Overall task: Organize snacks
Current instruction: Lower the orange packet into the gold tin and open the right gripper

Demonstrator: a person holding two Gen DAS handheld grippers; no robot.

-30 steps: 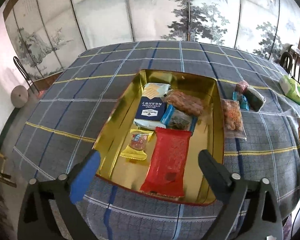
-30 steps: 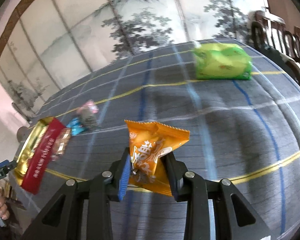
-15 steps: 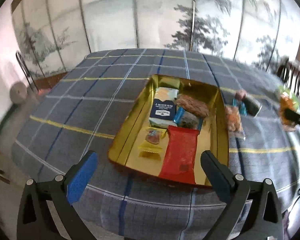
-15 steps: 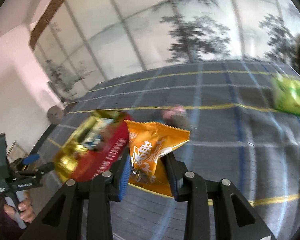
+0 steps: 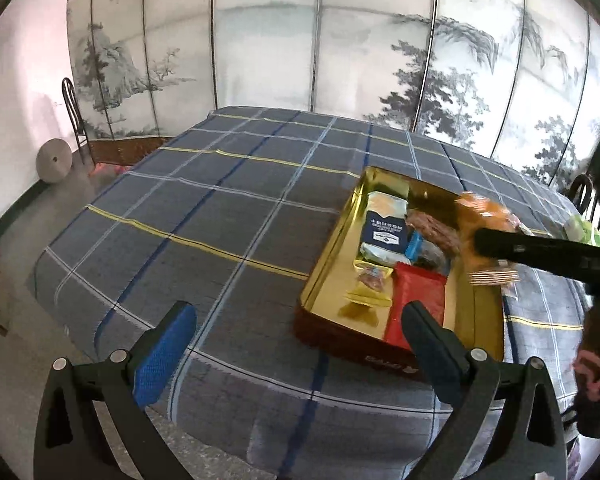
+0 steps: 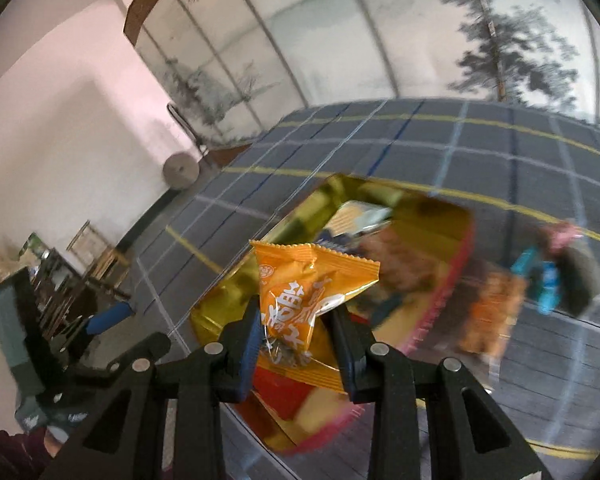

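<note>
My right gripper is shut on an orange snack packet and holds it in the air over the gold tin tray. In the left wrist view the same packet hangs above the tray's right side, held by the dark right gripper. The tray holds a red packet, a navy packet, a yellow candy and other snacks. My left gripper is open and empty, at the table's near edge, left of the tray.
A checked blue-grey cloth covers the table. Loose snacks lie right of the tray: a blue-wrapped one, an orange-filled clear bag and a green packet. A painted folding screen stands behind; chairs stand at both sides.
My right gripper has carried the orange packet from the table's right side leftward to over the tray. My left gripper has drawn back and to the left, away from the tray.
</note>
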